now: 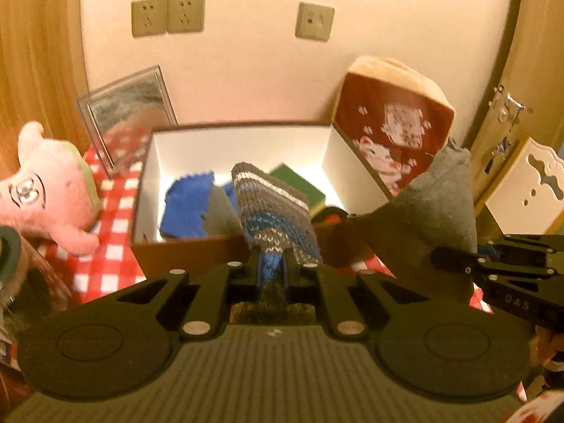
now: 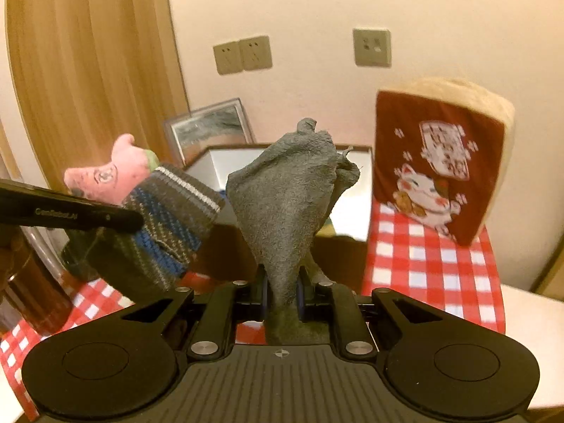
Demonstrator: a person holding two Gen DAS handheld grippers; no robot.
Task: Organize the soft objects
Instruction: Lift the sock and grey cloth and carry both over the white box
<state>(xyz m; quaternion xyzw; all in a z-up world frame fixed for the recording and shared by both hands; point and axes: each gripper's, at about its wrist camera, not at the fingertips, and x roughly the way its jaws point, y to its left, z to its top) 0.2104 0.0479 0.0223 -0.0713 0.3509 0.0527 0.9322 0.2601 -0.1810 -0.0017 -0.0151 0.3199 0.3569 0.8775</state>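
My left gripper (image 1: 271,271) was closed on the striped knit sock (image 1: 273,208), my right gripper (image 2: 282,292) on the grey cloth (image 2: 289,194), both centre-frame before the box (image 1: 239,246). Both seemed soft, light, floppy; pinching an end sufficed.

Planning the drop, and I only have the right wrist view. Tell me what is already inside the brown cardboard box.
Observer: A crumpled blue cloth lies at the left of the white-lined brown cardboard box.
Operator: List the rest.
Observer: A flat green pad sits toward the right, partly behind the striped grey-and-blue knitted piece.
Operator: Confirm the left grip.
Observer: The left gripper is shut on that knitted piece, pinched between its fingers.
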